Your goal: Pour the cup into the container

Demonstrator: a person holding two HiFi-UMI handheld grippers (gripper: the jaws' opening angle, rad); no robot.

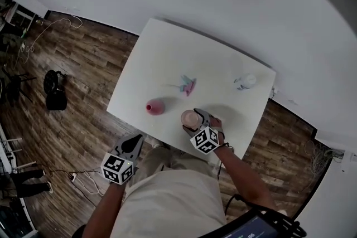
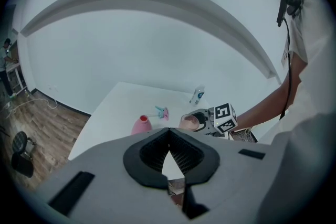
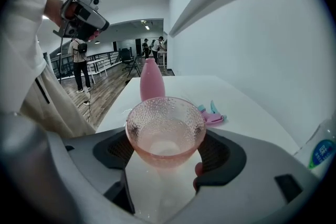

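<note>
While the right gripper (image 3: 168, 153) sits over the near edge of the tabletop (image 1: 167, 58), let's run the count: one cup (image 1: 190, 118), one pink container (image 1: 155, 107), one clear plastic bottle (image 1: 245, 82), one small pink-and-teal object (image 1: 188, 85), and two grippers in play.

The cup is a pink, pebbled glass one, and the right gripper has it pinched, a dark pad pressed on either side of the bowl. It stands upright, long axis vertical, mouth facing straight up, and the head view looks right down into the round opening. It's close to the near edge, a bit right of centre. Whether its base touches the tabletop, I can't tell.

The container is just to the left of the cup, also near the near edge and clear of it. It's upright too, with its narrow neck pointing up. From the right gripper view it rises directly behind the cup.

The pink-and-teal object lies around the middle of the tabletop, beyond both. The bottle is well away by the far right corner.

The left gripper (image 2: 168, 131) is off the tabletop, below the near edge and over the wooden floor (image 1: 67, 136). Its jaws are pressed together at the tips with nothing between them.
</note>
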